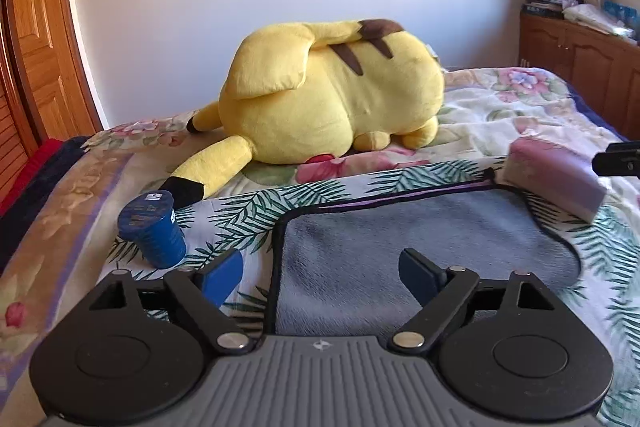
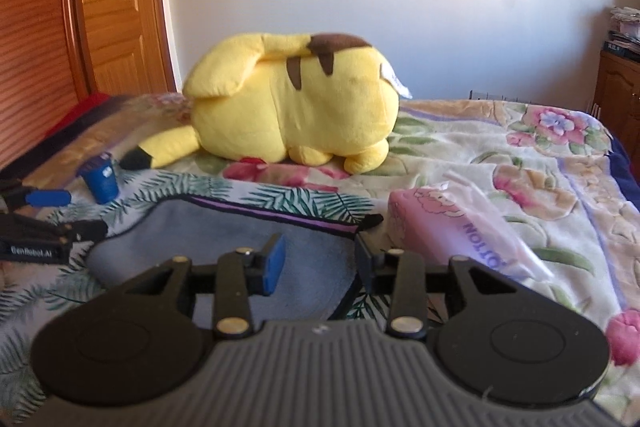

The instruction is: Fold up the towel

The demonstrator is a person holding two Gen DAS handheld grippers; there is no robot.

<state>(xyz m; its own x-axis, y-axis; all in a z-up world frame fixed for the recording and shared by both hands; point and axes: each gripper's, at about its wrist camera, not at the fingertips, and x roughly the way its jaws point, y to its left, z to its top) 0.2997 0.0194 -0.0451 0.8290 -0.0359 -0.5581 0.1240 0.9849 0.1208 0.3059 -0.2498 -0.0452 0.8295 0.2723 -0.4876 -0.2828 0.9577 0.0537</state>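
Both tools are empty: the left tool (image 1: 320, 273) stands wide, the right tool (image 2: 318, 263) narrower, each above a near corner of the grey towel (image 1: 420, 247) lying flat on the bed (image 2: 540, 195). I judge a low grasp could pinch the palm-leaf sheet (image 1: 248, 211) underneath, and lifting could knock the blue cup (image 1: 154, 231) or tissue pack (image 2: 460, 231) beside it.
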